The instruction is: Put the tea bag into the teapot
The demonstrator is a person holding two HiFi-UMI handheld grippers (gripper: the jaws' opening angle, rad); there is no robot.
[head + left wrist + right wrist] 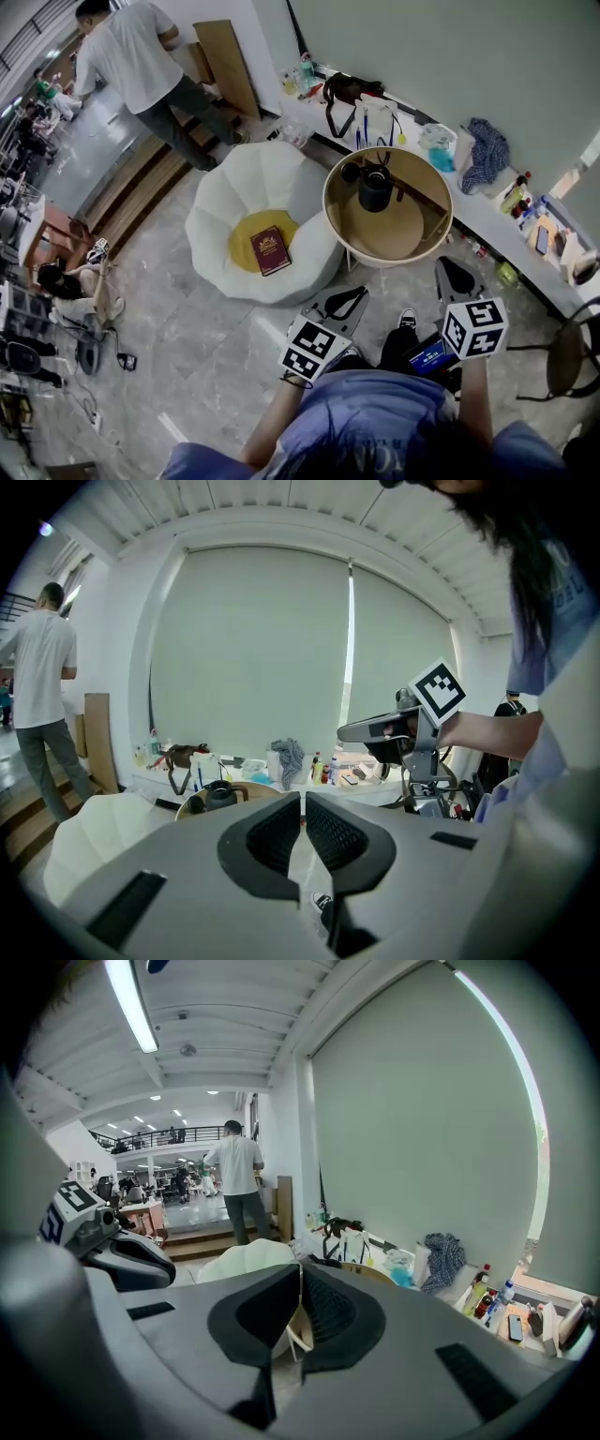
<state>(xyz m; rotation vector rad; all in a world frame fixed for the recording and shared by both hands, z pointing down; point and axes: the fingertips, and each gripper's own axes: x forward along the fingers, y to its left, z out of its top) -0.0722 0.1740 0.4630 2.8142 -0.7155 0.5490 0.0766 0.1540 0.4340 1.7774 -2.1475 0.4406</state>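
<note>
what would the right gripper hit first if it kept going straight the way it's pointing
Most likely the near rim of the round wooden tray table. The shut right gripper aims slightly down toward it, with nothing visible in between. Depth is unclear, though.

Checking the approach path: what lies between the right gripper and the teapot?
Head view: only the round table's rim and bare tabletop separate the right gripper from the teapot.

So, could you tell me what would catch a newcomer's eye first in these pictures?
Probably the white petal-shaped seat left of centre, with a dark red book on its yellow cushion. Right beside it stands a round wooden table carrying a black teapot toward its far side.
</note>
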